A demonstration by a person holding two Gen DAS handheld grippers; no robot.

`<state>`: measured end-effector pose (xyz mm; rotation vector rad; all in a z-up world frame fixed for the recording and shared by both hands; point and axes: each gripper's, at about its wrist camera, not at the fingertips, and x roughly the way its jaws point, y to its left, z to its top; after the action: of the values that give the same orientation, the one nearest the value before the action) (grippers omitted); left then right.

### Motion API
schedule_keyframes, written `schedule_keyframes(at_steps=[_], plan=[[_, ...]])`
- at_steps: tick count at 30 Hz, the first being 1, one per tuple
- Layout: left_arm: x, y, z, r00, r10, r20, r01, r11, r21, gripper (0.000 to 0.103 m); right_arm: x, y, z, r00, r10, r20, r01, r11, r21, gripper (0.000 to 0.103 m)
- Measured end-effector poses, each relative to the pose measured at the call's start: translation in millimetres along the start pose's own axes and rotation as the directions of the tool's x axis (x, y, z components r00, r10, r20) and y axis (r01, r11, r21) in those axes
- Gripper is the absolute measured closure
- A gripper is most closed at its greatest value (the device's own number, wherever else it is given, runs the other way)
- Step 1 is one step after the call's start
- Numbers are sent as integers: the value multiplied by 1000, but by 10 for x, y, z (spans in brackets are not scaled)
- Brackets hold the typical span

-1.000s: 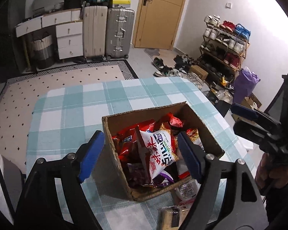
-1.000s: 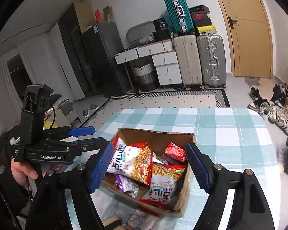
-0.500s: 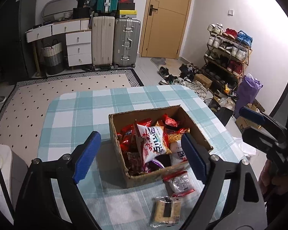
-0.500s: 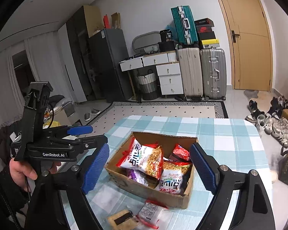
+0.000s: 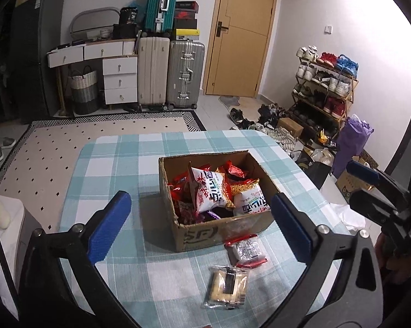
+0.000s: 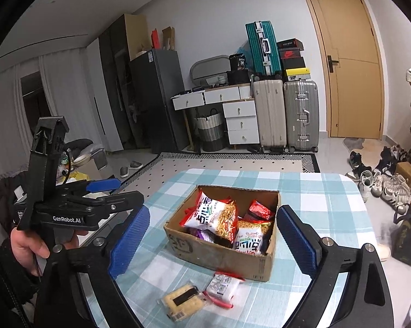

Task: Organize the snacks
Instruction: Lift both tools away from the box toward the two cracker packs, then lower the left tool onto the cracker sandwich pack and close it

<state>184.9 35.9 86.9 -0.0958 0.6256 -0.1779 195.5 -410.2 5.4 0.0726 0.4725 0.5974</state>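
Observation:
A cardboard box (image 5: pixel 227 229) full of snack packets stands on the teal checked tablecloth (image 5: pixel 118 164); it also shows in the right wrist view (image 6: pixel 222 254). In front of the box lie a white and red packet (image 5: pixel 245 250) and a clear-wrapped yellow biscuit pack (image 5: pixel 228 287), also seen in the right wrist view as the white packet (image 6: pixel 222 287) and the biscuit pack (image 6: pixel 181 300). My left gripper (image 5: pixel 200 229) is open and empty, above the table's near side. My right gripper (image 6: pixel 216 237) is open and empty, held high before the box.
Suitcases (image 5: pixel 170 73), white drawers (image 5: pixel 118 82) and a door (image 5: pixel 243 35) stand at the back. A shoe rack (image 5: pixel 326 87) and loose shoes are to the right of the table. A patterned rug (image 5: pixel 68 147) lies beyond the table.
Both grippers have pulled back and up from the box, so it looks smaller and the two packets on the cloth in front of it have come into full view.

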Motion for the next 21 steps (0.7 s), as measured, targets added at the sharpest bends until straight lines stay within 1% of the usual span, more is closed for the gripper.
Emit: schedule_keyframes(at_steps=[4,9,11,17,21], plan=[[-108,12,-84,1000,10,11,-10,1000,-23,1,-112,41,-104,1000,-9,3,9,1000,0,5],[-254,20,-308,999,29,34,-27,999,-42,1,-261,89,-268,1000,-23,11,23,1000,-3,5],[-253,15,-410,999,34,31,-32,998,-46,1,-281,103,-344,999,-33,7,33,999,-5,4],[-96,-32,-800,1000,7,-24,-8,999,-47,1,-248,34,-637,998,-57,-26,57,998,17,2],[154,-30,-1076,996,-15,-88,8,997,-74,1,-166,-42,-838,996,-66,-60,69,996,48,2]])
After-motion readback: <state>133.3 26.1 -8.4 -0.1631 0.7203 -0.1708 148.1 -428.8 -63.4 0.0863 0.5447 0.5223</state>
